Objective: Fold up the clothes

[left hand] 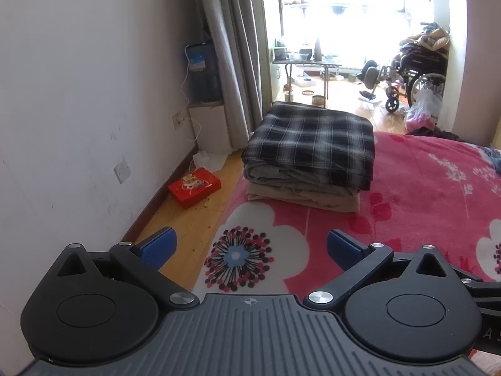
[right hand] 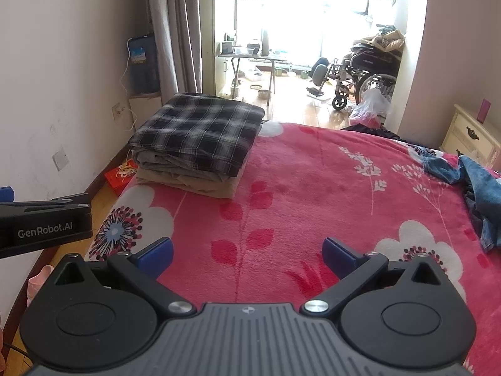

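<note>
A stack of folded clothes, black-and-white plaid piece (left hand: 313, 141) on top of grey and tan ones, sits at the bed's far left corner; it also shows in the right wrist view (right hand: 197, 134). A crumpled blue denim garment (right hand: 479, 194) lies at the bed's right edge. My left gripper (left hand: 250, 247) is open and empty, held over the bed's left edge, well short of the stack. My right gripper (right hand: 247, 255) is open and empty over the red floral blanket (right hand: 313, 188). The left gripper's body (right hand: 43, 225) shows at the left of the right wrist view.
A white wall (left hand: 78, 94) and wooden floor with a red box (left hand: 194, 186) lie left of the bed. A water dispenser (left hand: 205, 72) and curtain (left hand: 238, 47) stand behind. A wheelchair (right hand: 366, 78) and folding table (right hand: 253, 59) are beyond. A cream nightstand (right hand: 472, 138) is at right.
</note>
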A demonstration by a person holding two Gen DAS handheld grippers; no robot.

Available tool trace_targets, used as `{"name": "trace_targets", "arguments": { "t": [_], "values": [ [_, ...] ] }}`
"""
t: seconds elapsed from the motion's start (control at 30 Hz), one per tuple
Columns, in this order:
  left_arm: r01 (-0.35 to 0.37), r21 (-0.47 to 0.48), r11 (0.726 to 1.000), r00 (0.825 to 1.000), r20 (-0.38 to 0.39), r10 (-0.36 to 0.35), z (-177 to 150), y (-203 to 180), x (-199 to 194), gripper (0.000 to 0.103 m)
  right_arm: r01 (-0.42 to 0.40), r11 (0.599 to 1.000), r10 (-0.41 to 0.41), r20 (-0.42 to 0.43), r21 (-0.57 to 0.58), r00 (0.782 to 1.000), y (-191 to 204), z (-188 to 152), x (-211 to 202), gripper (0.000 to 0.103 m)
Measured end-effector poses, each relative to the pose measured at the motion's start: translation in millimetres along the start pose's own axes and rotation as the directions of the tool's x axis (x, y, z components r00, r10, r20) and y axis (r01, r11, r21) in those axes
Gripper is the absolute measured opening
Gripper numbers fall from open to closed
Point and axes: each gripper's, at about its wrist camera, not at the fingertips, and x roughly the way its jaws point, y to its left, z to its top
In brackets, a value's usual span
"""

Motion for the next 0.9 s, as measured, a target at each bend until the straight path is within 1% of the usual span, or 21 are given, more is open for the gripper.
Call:
{"name": "trace_targets", "arguments": {
  "t": [0.9],
  "values": [
    [0.008, -0.015, 1.0, 1.0, -0.006, -0.008, 0.0, 1.8, 0.1, 0.103, 0.01, 1.0, -0.01, 0.0, -0.013, 1.0, 5.8, -0.6, -0.6, 0.103]
  ]
}}
